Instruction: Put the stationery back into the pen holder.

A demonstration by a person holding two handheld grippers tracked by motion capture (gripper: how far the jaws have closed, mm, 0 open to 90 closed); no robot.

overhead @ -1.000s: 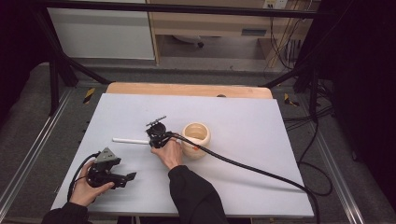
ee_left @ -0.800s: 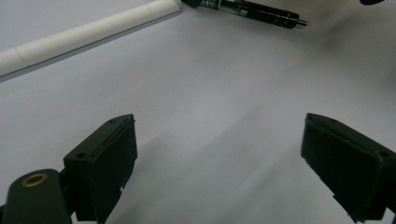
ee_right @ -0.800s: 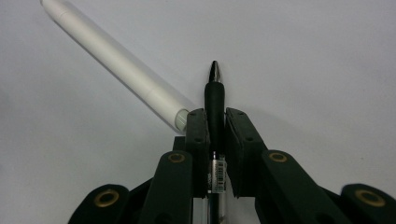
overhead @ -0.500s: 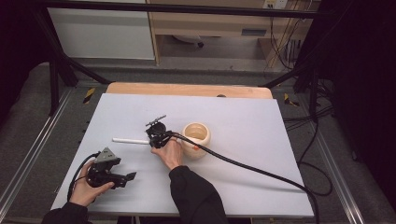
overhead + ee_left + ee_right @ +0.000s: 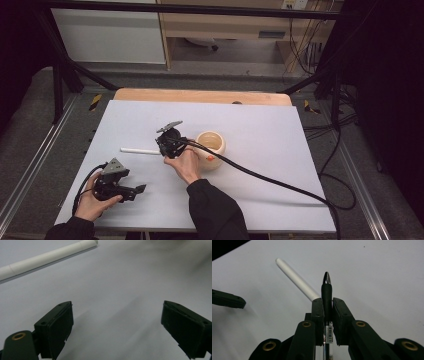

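Observation:
My right gripper (image 5: 327,301) is shut on a black pen (image 5: 327,288) with a silver tip, which sticks out past the jaws. In the high view that gripper (image 5: 164,146) hangs just above the table's middle, beside a cream round cup (image 5: 212,145). A white stick (image 5: 297,281) lies flat on the table just beyond the pen; it also shows as the white stick (image 5: 140,150) and, at the top left of the left gripper view, the white stick (image 5: 47,257). My left gripper (image 5: 117,315) is open with nothing between its jaws. It rests low at the front left, my left gripper (image 5: 139,189).
A white table (image 5: 260,125) with a wooden strip (image 5: 200,96) along its far edge. The right gripper's thick black cable (image 5: 270,180) runs across the table to the right front corner. A jaw of the left gripper (image 5: 227,301) shows at left.
My right gripper has lifted slightly off the table with the pen still clamped in it. The left gripper and the white stick have stayed put.

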